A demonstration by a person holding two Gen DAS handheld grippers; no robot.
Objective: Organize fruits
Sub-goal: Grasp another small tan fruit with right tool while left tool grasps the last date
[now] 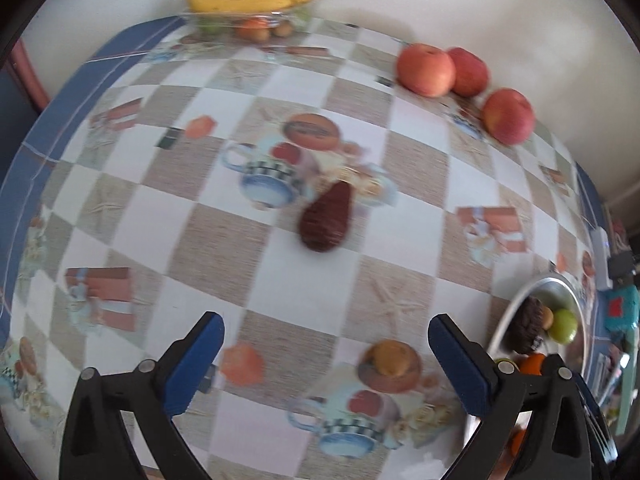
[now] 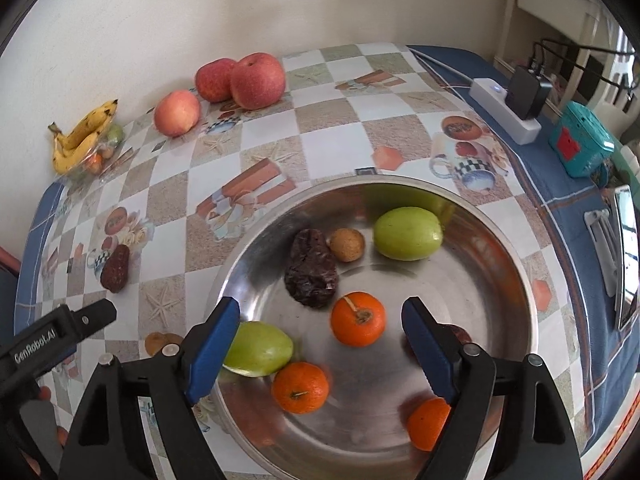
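- Left gripper hovers over the table, fingers spread, dark fruit mid-frame ahead.
- Right gripper hangs spread above the bowl, an orange between its fingers.
- Apples sit upper right, unobstructed.

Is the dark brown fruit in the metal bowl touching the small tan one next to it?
Touching, or very nearly: in the right wrist view the dark brown fruit and the small tan fruit meet edge to edge with no visible gap.

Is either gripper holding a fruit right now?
No, the left gripper and right gripper are both open with nothing between their fingers.
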